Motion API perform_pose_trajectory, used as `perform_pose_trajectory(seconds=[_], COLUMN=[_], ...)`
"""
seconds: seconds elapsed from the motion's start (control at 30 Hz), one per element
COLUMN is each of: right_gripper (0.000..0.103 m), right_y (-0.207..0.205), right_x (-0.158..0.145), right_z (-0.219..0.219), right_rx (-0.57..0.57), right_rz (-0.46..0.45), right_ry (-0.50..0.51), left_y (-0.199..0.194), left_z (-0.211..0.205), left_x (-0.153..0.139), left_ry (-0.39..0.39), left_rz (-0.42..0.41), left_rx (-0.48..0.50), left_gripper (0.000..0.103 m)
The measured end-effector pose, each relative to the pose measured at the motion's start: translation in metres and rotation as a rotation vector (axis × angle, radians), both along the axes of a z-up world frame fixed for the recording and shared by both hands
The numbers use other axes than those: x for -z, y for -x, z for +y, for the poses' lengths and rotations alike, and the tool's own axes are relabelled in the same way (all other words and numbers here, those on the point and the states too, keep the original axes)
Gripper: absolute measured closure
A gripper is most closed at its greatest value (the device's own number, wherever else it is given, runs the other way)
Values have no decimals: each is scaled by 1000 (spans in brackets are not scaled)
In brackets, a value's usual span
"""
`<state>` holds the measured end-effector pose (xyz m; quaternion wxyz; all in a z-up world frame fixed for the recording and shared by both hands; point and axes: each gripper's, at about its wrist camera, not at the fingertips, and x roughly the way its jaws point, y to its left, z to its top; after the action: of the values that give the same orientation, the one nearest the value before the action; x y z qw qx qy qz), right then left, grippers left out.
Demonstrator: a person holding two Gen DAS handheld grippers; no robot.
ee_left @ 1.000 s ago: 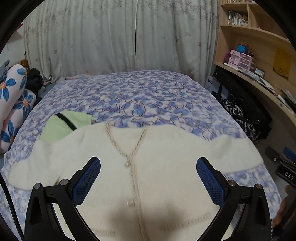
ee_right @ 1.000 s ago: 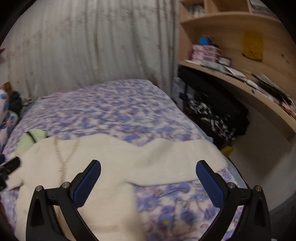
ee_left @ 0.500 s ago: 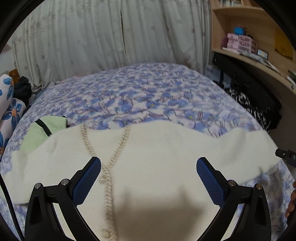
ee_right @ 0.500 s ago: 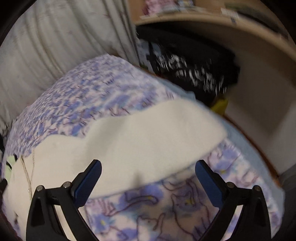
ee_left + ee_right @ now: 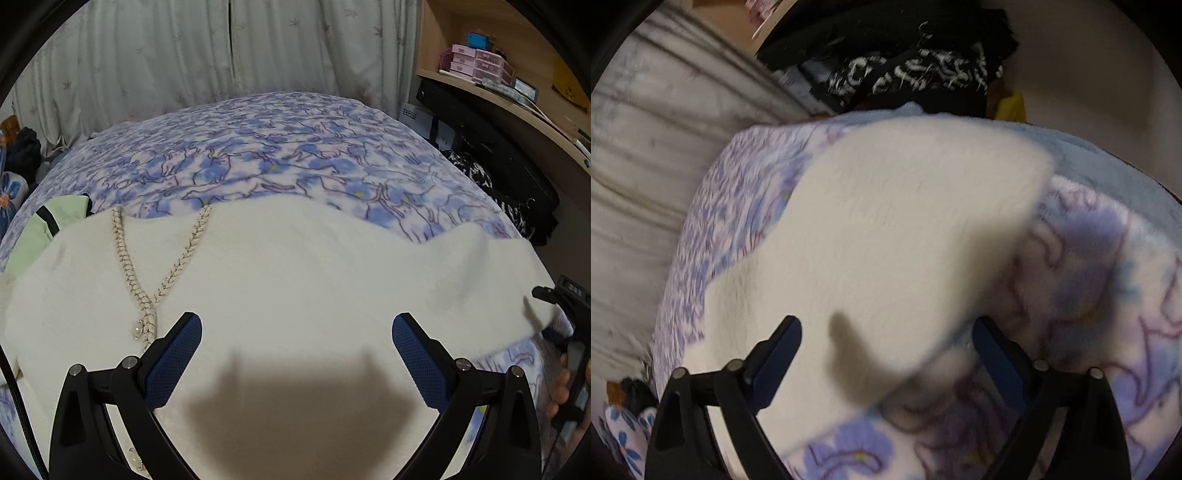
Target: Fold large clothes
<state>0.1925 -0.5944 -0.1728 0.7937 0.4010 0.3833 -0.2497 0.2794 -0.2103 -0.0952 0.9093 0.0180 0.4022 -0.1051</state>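
Cream cardigan (image 5: 295, 280) lies spread flat and unfolded on the flowered bedspread (image 5: 280, 147); folding looks barely begun. Left gripper (image 5: 297, 350) hovers over its front, fingers wide, empty. Right gripper (image 5: 886, 354) is closing around the sleeve end (image 5: 905, 240), not yet pinched. Only the left view shows the braided neckline (image 5: 125, 266).

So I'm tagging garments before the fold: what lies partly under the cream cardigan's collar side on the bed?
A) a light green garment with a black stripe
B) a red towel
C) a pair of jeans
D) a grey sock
A: a light green garment with a black stripe pokes out from under the cream cardigan, beside its braided neckline.
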Motion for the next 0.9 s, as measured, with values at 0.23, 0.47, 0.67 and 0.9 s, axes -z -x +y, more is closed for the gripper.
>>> perform_pose_trajectory(seconds=[0.23, 0.47, 0.67, 0.9], right_gripper=[95, 95, 91, 63], right_y=[-13, -47, -57, -37], right_x=[-58, -155, -125, -43], right_z=[13, 168, 310, 370], right_rx=[-86, -504, -896, -1080], right_rz=[-122, -320, -276, -110], right_ry=[154, 437, 502, 375], left_y=[13, 20, 22, 23], left_z=[22, 83, 147, 187], left_x=[-17, -39, -40, -5], left_ry=[19, 31, 64, 147], left_rz=[-12, -52, -36, 72], left_rx=[-3, -83, -160, -149], left_gripper=[1, 1, 1, 1])
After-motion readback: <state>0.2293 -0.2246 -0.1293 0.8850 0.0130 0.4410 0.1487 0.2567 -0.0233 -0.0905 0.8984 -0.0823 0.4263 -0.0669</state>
